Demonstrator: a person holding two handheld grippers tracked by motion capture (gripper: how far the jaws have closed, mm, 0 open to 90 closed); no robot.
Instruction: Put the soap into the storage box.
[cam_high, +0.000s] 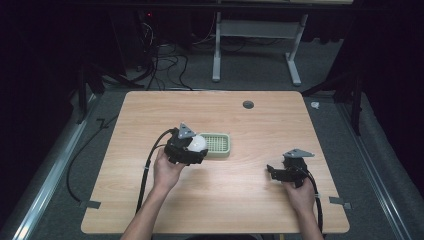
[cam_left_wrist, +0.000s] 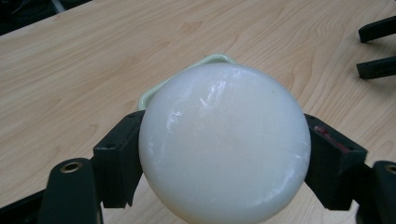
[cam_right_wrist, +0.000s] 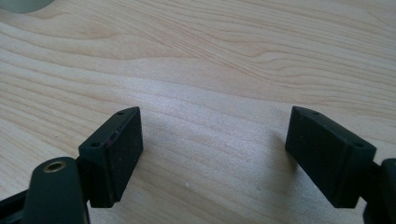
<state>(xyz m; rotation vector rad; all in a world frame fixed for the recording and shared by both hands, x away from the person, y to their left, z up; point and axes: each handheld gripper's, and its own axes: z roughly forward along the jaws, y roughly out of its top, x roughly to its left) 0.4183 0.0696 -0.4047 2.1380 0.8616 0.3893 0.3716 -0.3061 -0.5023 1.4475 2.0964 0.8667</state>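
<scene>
While the left gripper (cam_high: 192, 150) sits near the middle of the wooden table (cam_high: 260, 200), its two black jaws are clamped against the sides of a smooth white ball (cam_left_wrist: 224, 144), one jaw pressing each flank (the ball bulges well past both pads in the left gripper view). Just behind and beneath the ball lies a pale green tray (cam_high: 217, 145) with a gridded floor; its rim peeks out above the ball in the left gripper view, and whether the ball touches the tray or hangs slightly clear of it is hard to tell from these angles. Well apart, toward the table's right side, the right gripper (cam_right_wrist: 212, 158) has its jaws spread wide with nothing between them, bare wood showing through the gap.
</scene>
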